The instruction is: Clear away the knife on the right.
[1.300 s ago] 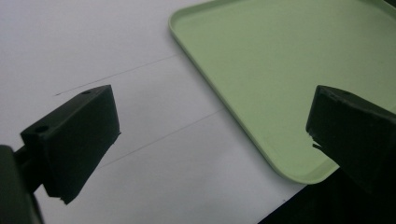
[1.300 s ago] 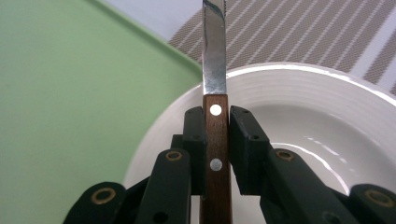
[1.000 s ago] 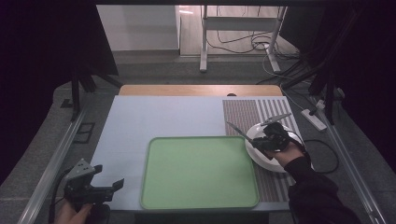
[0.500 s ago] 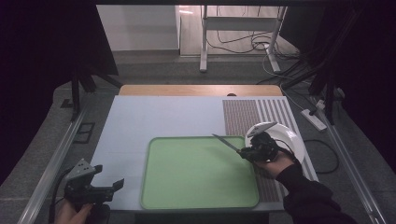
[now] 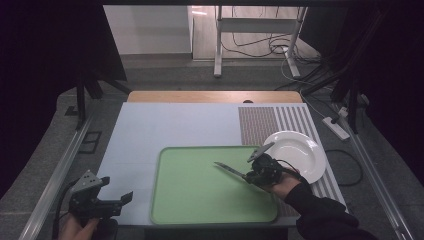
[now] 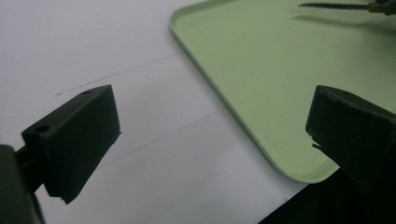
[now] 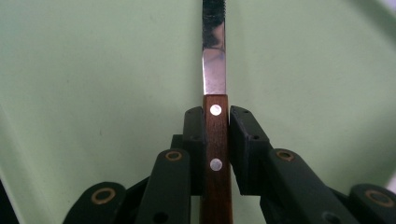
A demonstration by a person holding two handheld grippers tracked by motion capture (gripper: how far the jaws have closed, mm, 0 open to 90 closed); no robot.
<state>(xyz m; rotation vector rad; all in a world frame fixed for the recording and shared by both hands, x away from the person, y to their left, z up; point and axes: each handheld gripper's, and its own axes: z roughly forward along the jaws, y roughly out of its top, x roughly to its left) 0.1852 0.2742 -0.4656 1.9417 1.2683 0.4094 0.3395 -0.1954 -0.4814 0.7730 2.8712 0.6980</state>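
- Knife [image 7: 215, 135] sits clamped in my right claw [image 5: 250, 176]: both black pads press flat against the sides of its brown wooden handle, where two pale rivets show in the right claw's view.
- Its shiny metal blade [image 5: 229, 169] sticks out past the pads, over the green tray [image 5: 200, 210], and reaches toward the tray's middle.
- In the high view the knife hangs above the right half of the tray, with the blade tip pointing to the tray's left and slightly toward its far edge.
- Whether the blade touches the tray surface or hovers just over it I cannot tell; a thin shadow lies close under it in the left claw's view.
- My right hand [image 5: 284, 184] comes in over the tray's right rim, dark sleeve behind it.
- A white plate [image 5: 300, 150] lies just off the tray's far right corner, on the striped mat [image 5: 260, 122] that borders the tray on that side.
- My left claw [image 5: 102, 200] is near the tray's near left corner, off the tray, above the pale table [image 5: 165, 125].
- Its jaws stand wide apart with nothing between them; the table and the tray's rounded corner show in the gap.
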